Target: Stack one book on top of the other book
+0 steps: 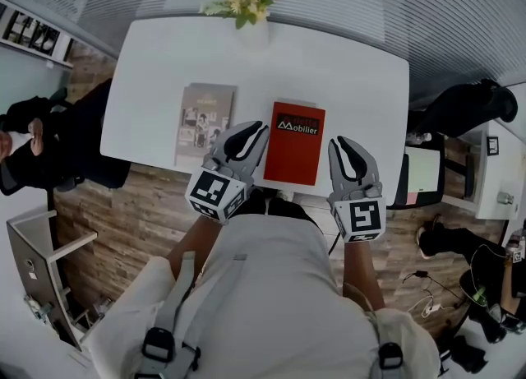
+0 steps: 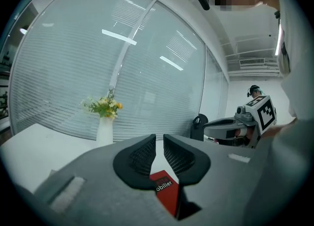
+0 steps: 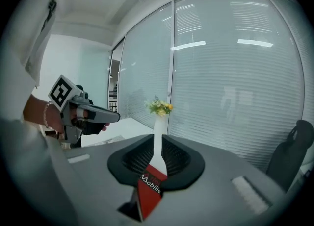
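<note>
A red book (image 1: 294,143) lies flat near the front edge of the white table (image 1: 345,81), and a grey book (image 1: 205,122) lies to its left. My left gripper (image 1: 260,127) hovers over the red book's left edge. My right gripper (image 1: 338,141) hovers just off its right edge. Both point away from me, jaws a narrow slit apart with nothing between them. In the left gripper view the jaws (image 2: 159,139) frame the red book (image 2: 164,190) below. The right gripper view shows the same past its own jaws (image 3: 158,139), with the red book (image 3: 149,190) underneath.
A white vase of yellow flowers (image 1: 246,7) stands at the table's far edge, in front of a blinds-covered glass wall. A person in black (image 1: 49,139) sits at the left. A dark chair (image 1: 468,106) stands at the right. Wooden floor lies below the table's near edge.
</note>
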Action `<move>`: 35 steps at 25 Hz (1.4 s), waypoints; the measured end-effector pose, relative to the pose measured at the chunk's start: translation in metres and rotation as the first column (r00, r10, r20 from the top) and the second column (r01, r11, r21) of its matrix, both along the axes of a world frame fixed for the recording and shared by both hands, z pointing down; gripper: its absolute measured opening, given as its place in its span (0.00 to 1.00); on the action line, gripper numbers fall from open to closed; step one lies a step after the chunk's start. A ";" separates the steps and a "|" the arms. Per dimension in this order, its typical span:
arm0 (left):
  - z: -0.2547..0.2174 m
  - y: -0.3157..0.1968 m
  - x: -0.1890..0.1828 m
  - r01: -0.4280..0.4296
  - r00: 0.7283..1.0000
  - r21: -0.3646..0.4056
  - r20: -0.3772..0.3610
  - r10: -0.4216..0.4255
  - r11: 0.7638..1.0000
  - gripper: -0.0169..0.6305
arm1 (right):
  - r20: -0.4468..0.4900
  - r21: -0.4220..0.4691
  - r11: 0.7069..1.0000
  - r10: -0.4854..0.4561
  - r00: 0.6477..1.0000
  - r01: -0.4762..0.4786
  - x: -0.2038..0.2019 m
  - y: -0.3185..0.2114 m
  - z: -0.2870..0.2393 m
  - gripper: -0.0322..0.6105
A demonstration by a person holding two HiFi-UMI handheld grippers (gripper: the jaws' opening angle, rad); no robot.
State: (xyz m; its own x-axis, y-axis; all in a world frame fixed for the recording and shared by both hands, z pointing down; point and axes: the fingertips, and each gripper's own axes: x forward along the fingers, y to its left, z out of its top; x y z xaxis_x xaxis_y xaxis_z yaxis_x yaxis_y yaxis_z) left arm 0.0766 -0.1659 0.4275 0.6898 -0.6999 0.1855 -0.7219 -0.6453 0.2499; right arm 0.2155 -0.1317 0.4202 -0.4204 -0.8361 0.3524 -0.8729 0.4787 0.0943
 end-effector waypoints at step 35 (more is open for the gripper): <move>0.205 0.035 0.012 -0.038 0.994 -0.432 0.081 0.080 0.901 0.32 | 0.051 -0.405 0.913 0.083 0.995 -0.055 0.025 0.029 0.204 0.29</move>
